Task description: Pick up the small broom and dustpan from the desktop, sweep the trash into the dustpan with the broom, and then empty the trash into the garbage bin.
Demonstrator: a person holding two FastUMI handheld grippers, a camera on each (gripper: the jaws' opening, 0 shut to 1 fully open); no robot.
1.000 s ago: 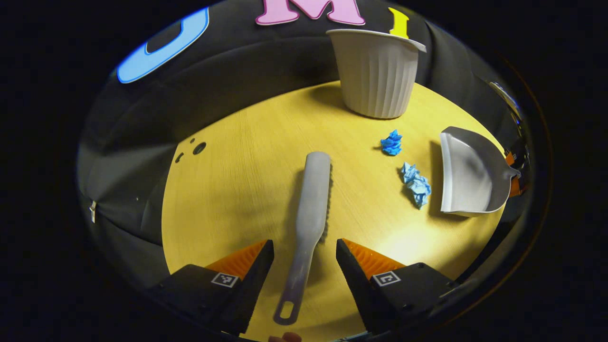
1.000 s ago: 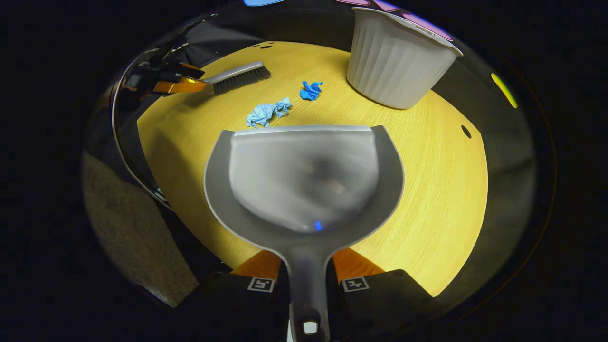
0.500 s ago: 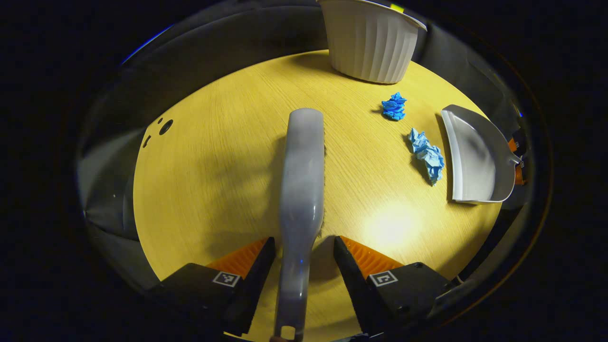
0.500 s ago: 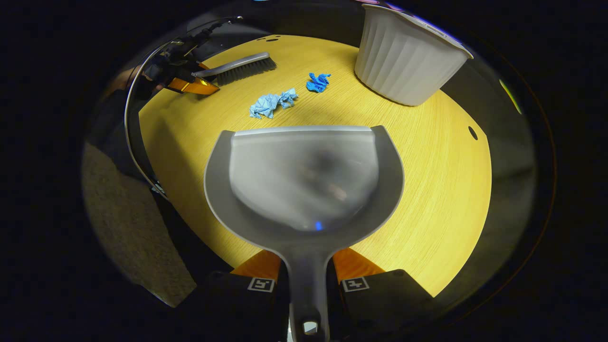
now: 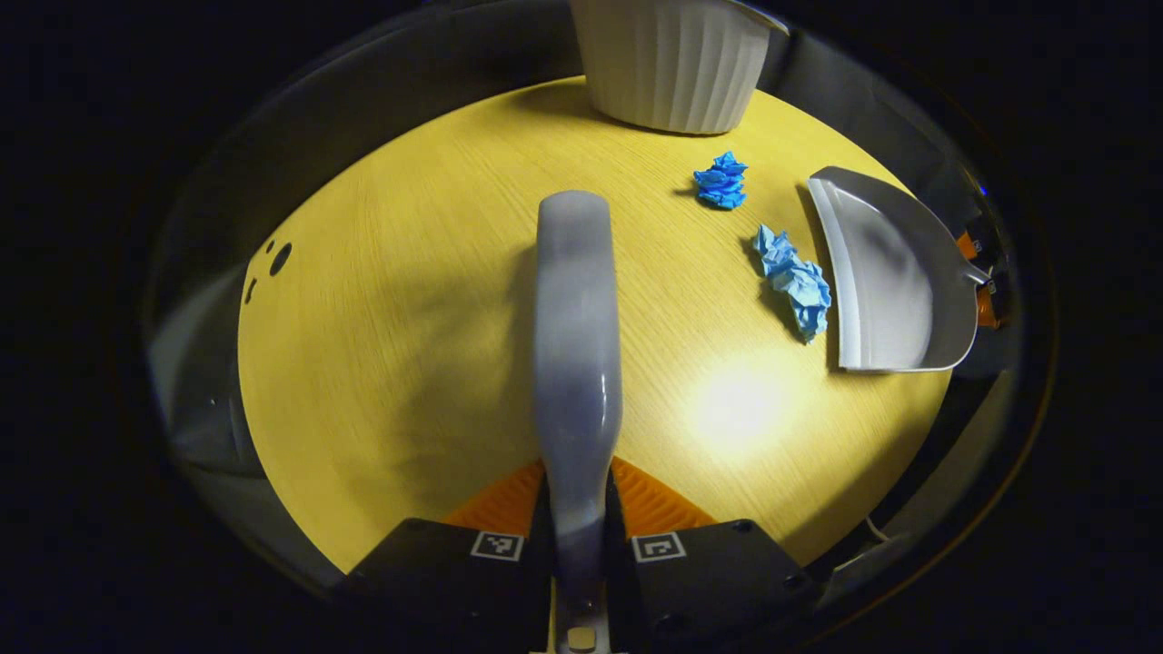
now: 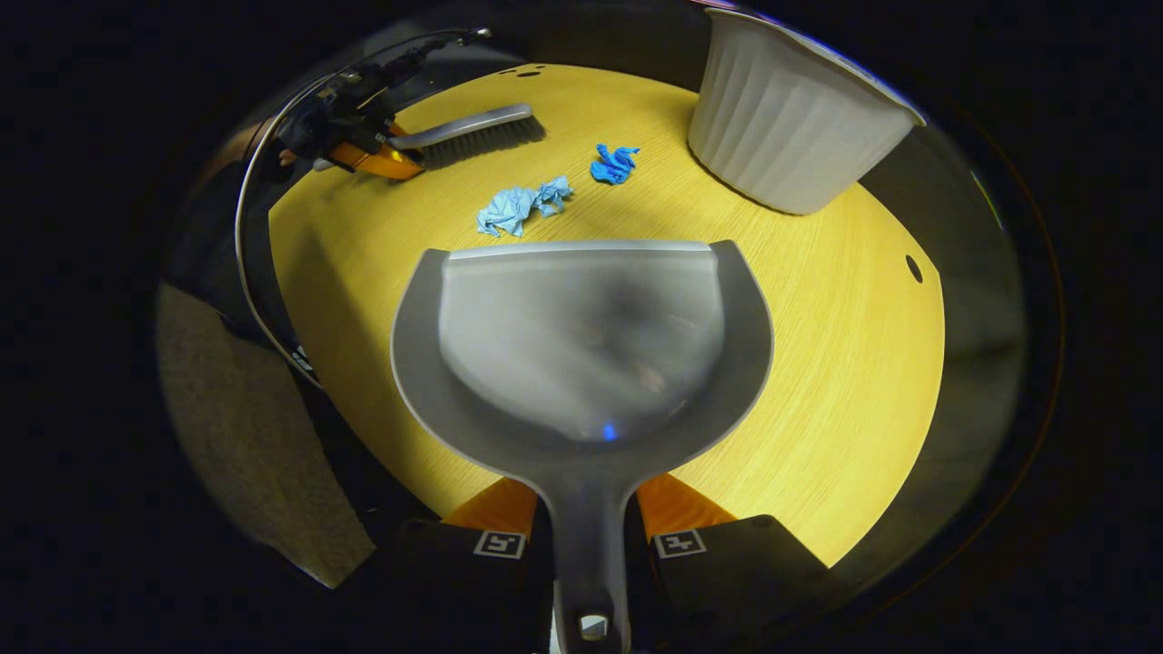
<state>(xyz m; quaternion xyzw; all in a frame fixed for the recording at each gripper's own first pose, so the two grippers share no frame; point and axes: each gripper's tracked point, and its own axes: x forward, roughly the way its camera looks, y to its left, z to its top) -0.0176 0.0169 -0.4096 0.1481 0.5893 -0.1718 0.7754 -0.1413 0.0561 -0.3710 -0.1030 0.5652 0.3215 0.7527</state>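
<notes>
In the left gripper view my left gripper [image 5: 577, 504] is shut on the handle of the grey broom [image 5: 574, 336], which points away over the yellow table [image 5: 382, 327]. In the right gripper view my right gripper [image 6: 586, 513] is shut on the handle of the grey dustpan [image 6: 581, 345]. Just beyond the pan's front lip lie a pale blue paper wad [image 6: 520, 205] and a darker blue wad [image 6: 613, 163]. The same wads, pale [image 5: 795, 283] and dark [image 5: 721, 180], lie left of the dustpan [image 5: 886, 272] in the left gripper view. The broom [image 6: 472, 132] and left gripper [image 6: 368, 150] show at far left.
A white ribbed bin stands at the table's far side [image 5: 668, 64], right of the wads in the right gripper view [image 6: 790, 136]. Small holes mark the tabletop at left [image 5: 273, 263]. The table's near edge drops to a grey floor [image 6: 245, 409].
My left gripper moved forward along the broom handle and shut on it. The dustpan edged a little closer to the wads, still held.
</notes>
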